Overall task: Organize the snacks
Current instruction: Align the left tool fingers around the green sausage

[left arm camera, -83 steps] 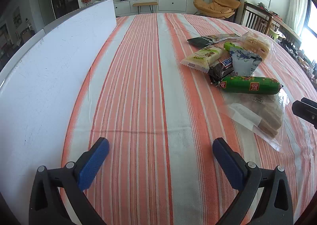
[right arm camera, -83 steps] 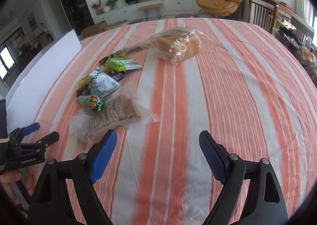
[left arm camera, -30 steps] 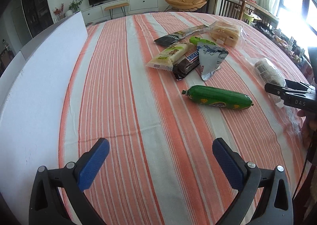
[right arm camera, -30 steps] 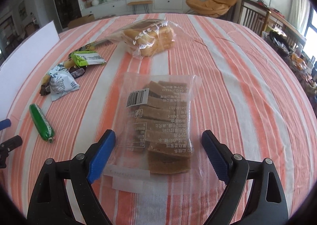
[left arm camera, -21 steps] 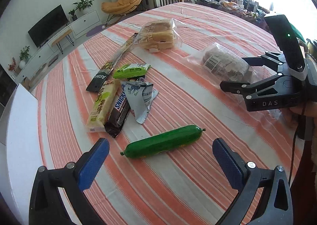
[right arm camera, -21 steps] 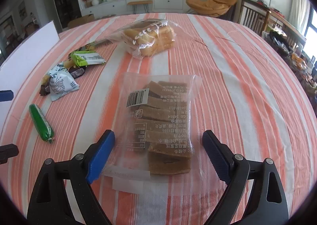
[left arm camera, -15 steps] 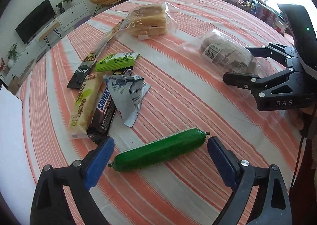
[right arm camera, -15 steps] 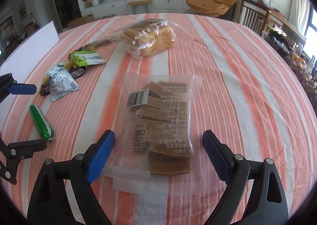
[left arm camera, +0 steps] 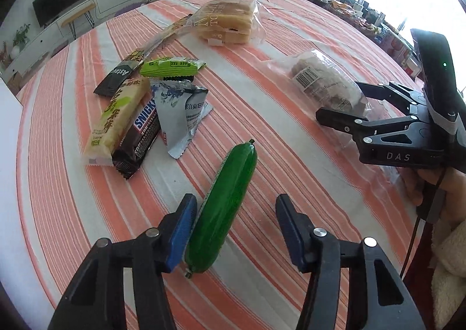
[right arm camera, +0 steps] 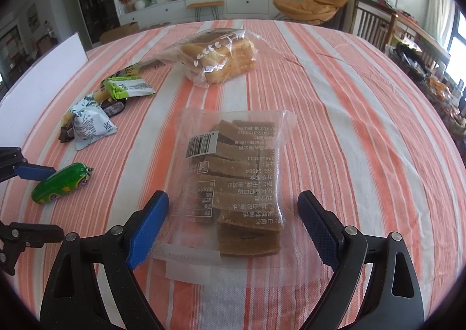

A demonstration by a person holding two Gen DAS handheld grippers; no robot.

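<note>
A green sausage-shaped snack lies on the striped tablecloth between the open jaws of my left gripper; its left pad touches the snack, the right pad stands apart. It also shows in the right wrist view. My right gripper is open around the near end of a clear bag of brown cake slices, which lies flat on the cloth. That bag and the right gripper show at the right of the left wrist view.
A cluster of snacks lies to the left: a Snickers bar, a yellow-green wafer pack, a silver-blue pouch, a lime-green bar and a dark long pack. A bagged bread loaf lies farther back. A white board stands at the left.
My left gripper has swung toward the green snack, come down around it, and narrowed its jaws. The snack has turned lengthwise between them. The right gripper has stayed still over the cake bag.
</note>
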